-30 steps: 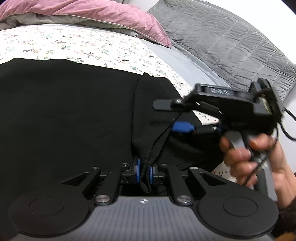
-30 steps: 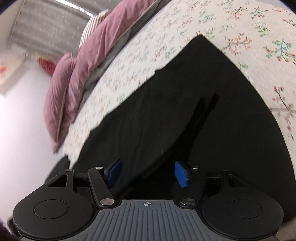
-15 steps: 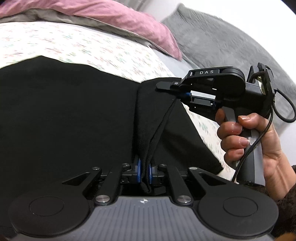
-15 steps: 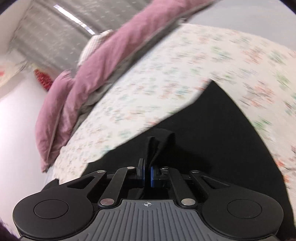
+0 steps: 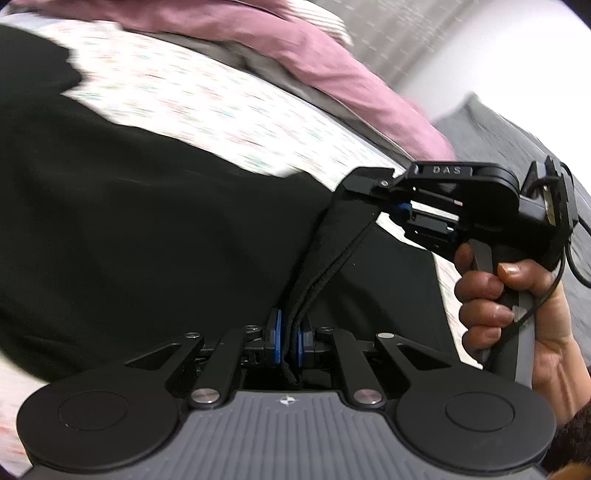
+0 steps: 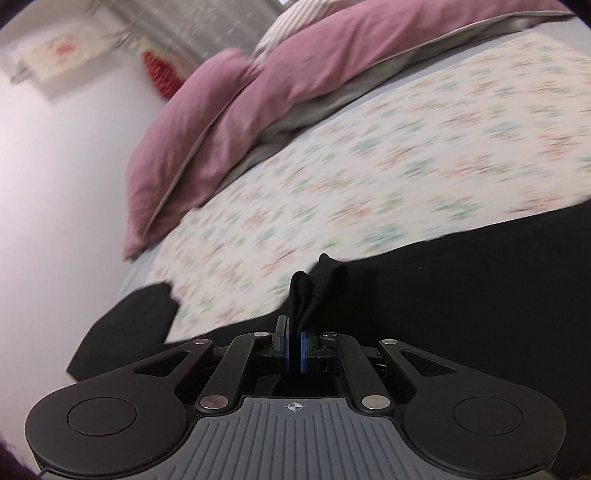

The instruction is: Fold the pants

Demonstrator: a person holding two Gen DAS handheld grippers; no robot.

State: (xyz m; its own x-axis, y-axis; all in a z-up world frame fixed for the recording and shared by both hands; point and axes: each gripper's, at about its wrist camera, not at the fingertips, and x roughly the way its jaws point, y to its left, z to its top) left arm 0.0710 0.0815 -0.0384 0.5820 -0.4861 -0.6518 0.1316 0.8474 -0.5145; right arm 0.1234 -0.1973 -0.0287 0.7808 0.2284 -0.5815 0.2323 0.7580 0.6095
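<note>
Two hand-held grippers, left hand-held gripper (image 5: 288, 341) and right hand-held gripper (image 6: 293, 349), each pinch the seamed edge of limp black pants (image 5: 147, 229) spread low across the bed (image 6: 369, 177), likely sagging between grips.

One pair of black pants (image 5: 155, 236) lies on one bed (image 6: 406, 155) with a flowered sheet. Two tongs are in view: the left tongs (image 5: 289, 341) and the right tongs (image 6: 293, 350), each with two blue pads, and one bare hand (image 5: 517, 314) holds the right one's handle. There are two pink pillows (image 6: 229, 122), one striped pillow (image 6: 291, 27) behind them and one grey quilt (image 5: 535, 147).
</note>
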